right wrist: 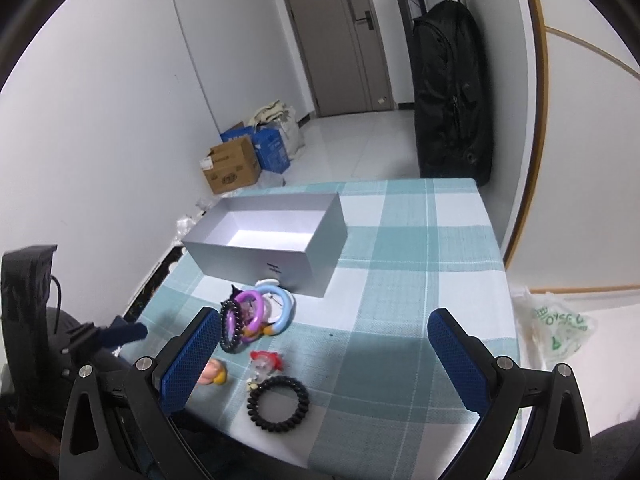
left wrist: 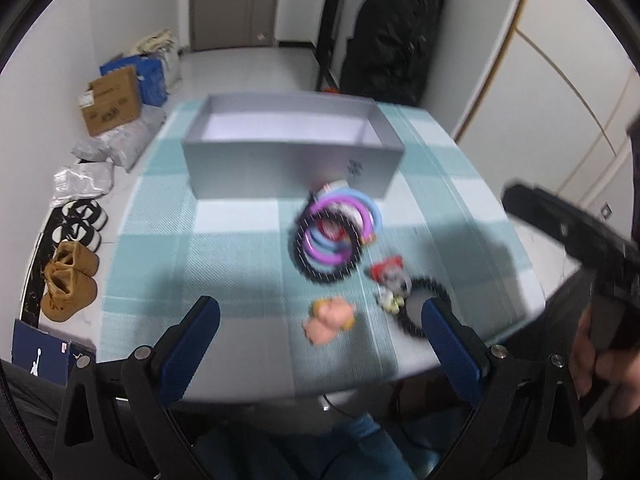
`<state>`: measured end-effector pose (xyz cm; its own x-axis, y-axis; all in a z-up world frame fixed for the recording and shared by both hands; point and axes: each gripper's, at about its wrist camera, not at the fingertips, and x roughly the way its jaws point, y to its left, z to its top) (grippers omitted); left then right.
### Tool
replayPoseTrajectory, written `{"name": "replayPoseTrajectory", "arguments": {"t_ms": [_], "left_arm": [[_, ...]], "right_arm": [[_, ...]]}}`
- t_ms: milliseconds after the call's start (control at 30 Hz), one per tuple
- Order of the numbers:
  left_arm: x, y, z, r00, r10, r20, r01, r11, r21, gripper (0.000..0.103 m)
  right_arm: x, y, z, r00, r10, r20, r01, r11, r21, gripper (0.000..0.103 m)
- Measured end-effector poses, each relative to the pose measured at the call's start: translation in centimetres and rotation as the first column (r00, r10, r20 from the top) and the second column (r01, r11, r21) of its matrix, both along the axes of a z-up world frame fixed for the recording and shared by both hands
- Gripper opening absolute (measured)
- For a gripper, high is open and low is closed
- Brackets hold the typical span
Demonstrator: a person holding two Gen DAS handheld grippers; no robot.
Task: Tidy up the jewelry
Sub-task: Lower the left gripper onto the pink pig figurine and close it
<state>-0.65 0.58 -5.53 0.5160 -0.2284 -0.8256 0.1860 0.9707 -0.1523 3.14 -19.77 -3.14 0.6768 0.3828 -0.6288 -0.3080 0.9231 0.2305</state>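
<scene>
A grey open box [left wrist: 292, 172] [right wrist: 264, 256] stands on the checked tablecloth, its inside bare. In front of it lies a heap of purple, light blue and black beaded bracelets [left wrist: 336, 236] [right wrist: 256, 316]. Nearer lie a pink charm [left wrist: 330, 318] [right wrist: 214, 372], a red and white charm [left wrist: 390, 278] [right wrist: 265, 362] and a black coil hair tie [left wrist: 424, 304] [right wrist: 278, 404]. My left gripper [left wrist: 320, 344] is open above the table's near edge with nothing between its fingers. My right gripper [right wrist: 326, 356] is open too, hovering over the charms and hair tie.
The teal checked table [right wrist: 400, 280] ends close to a white wall on the left. On the floor lie cardboard boxes [left wrist: 112, 100], shoes [left wrist: 72, 276] and bags. A black bag [right wrist: 452, 100] hangs behind the table. A hand [left wrist: 592, 360] holds the other gripper at the right.
</scene>
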Motion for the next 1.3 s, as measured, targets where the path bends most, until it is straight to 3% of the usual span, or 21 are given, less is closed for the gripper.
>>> {"name": "replayPoseTrajectory", "arguments": {"t_ms": [67, 133, 200, 467, 600, 900, 1300], "left_arm": [[0.0, -0.2, -0.6, 1.0, -0.019, -0.016, 0.019, 0.999, 0.029, 0.094], [0.2, -0.3, -1.1, 0.998, -0.035, -0.055, 0.037, 0.999, 0.024, 0.081], [0.2, -0.5, -1.4, 0.997, -0.043, -0.068, 0.045, 0.998, 0.033, 0.079], [1.0, -0.2, -2.1, 0.992, -0.039, -0.116, 0.04, 0.999, 0.008, 0.05], [1.6, 0.0, -2.3, 0.993, -0.039, -0.115, 0.04, 0.999, 0.004, 0.028], [1.5, -0.1, -1.8, 0.992, -0.079, -0.102, 0.075, 0.996, -0.039, 0.026], [2.3, 1.7, 0.5, 0.999, 0.004, -0.034, -0.009, 0.99, -0.14, 0.025]], "right_arm": [[0.2, 0.1, 0.0, 1.0, 0.0, -0.002, 0.0, 1.0, -0.009, 0.103], [0.3, 0.1, 0.0, 1.0, -0.001, -0.004, 0.001, 1.0, -0.013, 0.103], [0.5, 0.0, -0.1, 1.0, 0.001, -0.008, -0.001, 1.0, -0.009, 0.103], [1.1, -0.2, -0.6, 0.999, 0.008, -0.039, -0.008, 1.0, -0.003, 0.103], [1.3, -0.4, -0.9, 0.998, 0.007, -0.056, -0.007, 1.0, 0.0, 0.103], [1.5, -0.3, -1.8, 0.992, 0.042, -0.122, -0.04, 0.999, 0.019, 0.103], [-0.1, 2.1, -4.0, 0.962, 0.176, -0.209, -0.189, 0.981, -0.046, 0.098]]}}
